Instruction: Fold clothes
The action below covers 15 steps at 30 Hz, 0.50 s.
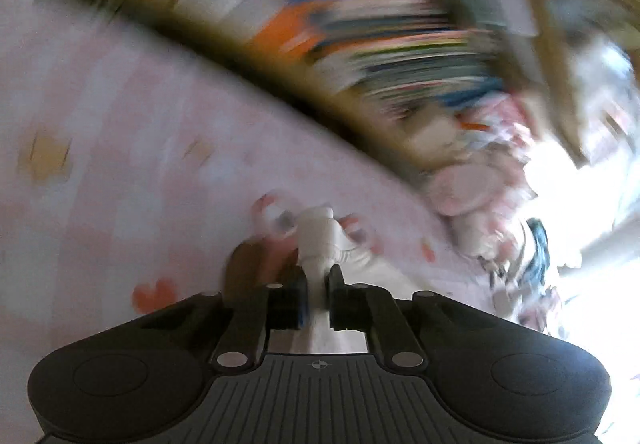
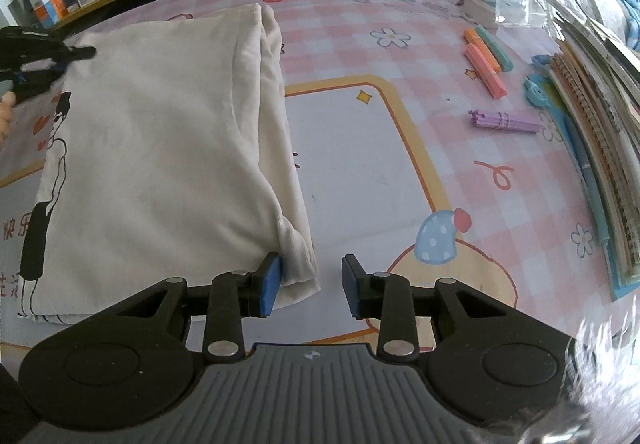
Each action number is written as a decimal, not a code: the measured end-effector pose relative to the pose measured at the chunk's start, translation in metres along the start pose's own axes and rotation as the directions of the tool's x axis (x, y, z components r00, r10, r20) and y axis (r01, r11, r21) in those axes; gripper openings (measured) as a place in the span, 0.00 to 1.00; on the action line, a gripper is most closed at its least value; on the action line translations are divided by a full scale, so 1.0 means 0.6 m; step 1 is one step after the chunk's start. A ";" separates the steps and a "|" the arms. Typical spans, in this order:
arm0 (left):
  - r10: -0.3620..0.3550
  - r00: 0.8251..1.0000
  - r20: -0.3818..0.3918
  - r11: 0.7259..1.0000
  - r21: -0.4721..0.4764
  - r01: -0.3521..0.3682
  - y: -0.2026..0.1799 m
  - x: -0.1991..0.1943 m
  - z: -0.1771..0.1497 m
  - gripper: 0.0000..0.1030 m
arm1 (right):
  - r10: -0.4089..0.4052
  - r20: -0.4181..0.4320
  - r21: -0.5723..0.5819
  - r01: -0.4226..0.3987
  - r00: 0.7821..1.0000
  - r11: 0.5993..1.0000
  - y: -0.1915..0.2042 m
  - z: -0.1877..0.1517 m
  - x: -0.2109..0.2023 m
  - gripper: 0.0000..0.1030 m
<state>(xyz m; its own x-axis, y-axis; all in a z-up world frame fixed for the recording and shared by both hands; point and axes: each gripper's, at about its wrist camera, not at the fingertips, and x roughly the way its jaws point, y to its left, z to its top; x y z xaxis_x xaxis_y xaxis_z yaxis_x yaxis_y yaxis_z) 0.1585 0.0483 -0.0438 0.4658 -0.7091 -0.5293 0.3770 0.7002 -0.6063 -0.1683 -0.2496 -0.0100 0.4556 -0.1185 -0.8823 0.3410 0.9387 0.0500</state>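
Shirt (image 2: 160,148): cream knit, soft, light, limp; lies part-folded on pink bench (image 2: 400,164) mat. Best held at corners and hems. Left gripper (image 1: 318,284) jaws pinched on a far-corner fold; right gripper (image 2: 310,284) jaws open, straddling near corner. Clear mat rightward; markers (image 2: 486,60), books (image 2: 592,148) beyond.

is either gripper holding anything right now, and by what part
The left gripper is shut on the cream shirt, pinching a bunch of cloth at its far left corner. The right gripper is open at the near right corner, holding nothing.
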 end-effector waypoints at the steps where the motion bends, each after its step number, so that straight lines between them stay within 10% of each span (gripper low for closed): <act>1: -0.038 0.998 0.049 0.993 0.111 0.032 -0.026 -0.019 -0.007 0.08 | 0.000 -0.001 0.005 0.000 1.000 1.000 0.000 0.000 0.000 0.29; 5: -0.058 0.994 0.088 0.956 0.293 0.030 -0.060 -0.030 -0.020 0.09 | -0.005 -0.002 0.020 0.005 1.000 1.000 0.001 -0.003 -0.001 0.29; 9: 0.054 0.996 -0.064 0.998 -0.002 -0.055 0.029 0.040 0.007 0.15 | -0.005 -0.005 0.027 0.005 1.000 1.000 0.001 -0.005 -0.002 0.29; 15: 0.082 0.996 -0.032 0.996 -0.035 -0.083 0.047 0.028 0.014 0.48 | -0.004 -0.006 0.028 0.004 1.000 1.000 0.001 -0.006 -0.001 0.29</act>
<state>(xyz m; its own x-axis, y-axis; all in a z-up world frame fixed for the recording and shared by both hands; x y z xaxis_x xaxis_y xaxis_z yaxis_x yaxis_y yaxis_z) 0.1836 0.0571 -0.0647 0.4692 -0.6516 -0.5960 0.3088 0.7534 -0.5805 -0.1713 -0.2481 -0.0110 0.4493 -0.1202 -0.8852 0.3655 0.9289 0.0593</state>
